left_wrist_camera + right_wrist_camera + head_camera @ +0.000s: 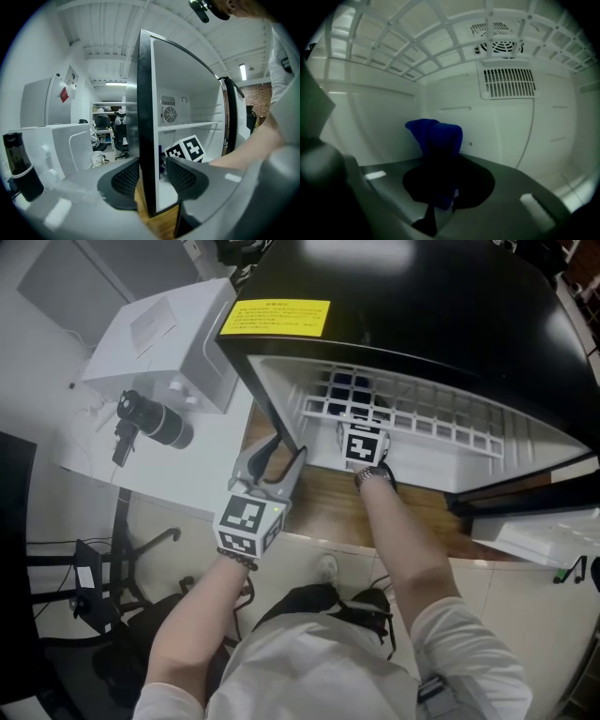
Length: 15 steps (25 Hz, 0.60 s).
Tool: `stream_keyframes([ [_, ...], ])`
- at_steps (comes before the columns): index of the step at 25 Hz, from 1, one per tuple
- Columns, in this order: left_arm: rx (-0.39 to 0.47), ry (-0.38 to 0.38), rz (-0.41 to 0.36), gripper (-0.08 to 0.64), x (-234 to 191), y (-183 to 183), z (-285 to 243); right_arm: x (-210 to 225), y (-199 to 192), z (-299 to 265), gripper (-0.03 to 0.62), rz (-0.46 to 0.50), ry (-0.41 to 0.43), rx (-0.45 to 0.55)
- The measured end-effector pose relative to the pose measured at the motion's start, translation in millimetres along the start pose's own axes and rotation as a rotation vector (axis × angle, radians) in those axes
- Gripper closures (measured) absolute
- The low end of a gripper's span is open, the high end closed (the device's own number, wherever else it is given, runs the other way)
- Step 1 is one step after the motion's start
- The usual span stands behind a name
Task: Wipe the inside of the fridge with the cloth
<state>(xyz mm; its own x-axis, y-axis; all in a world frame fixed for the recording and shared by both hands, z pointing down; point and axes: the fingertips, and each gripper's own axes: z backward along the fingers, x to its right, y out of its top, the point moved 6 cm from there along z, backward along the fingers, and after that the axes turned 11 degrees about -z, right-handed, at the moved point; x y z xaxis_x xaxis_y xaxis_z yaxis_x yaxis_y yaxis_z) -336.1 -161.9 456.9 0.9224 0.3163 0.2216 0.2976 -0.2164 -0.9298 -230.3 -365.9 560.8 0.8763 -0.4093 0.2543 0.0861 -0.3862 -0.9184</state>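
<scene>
The right gripper (443,187) is clamped on the blue cloth (436,136) inside the fridge (422,306), below the shelf (422,418). The cloth projects forward toward the rear wall, near the left rear corner. The left gripper (152,178), jaws apart, straddles the fridge's left side wall.

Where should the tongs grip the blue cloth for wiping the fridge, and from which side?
Grip the cloth at its bunched lower end, coming in through the open front of the fridge, as the right tongs do. Its loose folds stand free beyond the tips, facing the back wall.
</scene>
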Motion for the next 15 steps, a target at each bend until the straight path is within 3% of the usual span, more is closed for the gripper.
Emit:
stream_keyframes([
  [15, -0.002, 0.03, 0.021, 0.379, 1.8, -0.1, -0.2, 53.6, 8.6, 21.3, 0.551, 0.004, -0.077, 0.011],
])
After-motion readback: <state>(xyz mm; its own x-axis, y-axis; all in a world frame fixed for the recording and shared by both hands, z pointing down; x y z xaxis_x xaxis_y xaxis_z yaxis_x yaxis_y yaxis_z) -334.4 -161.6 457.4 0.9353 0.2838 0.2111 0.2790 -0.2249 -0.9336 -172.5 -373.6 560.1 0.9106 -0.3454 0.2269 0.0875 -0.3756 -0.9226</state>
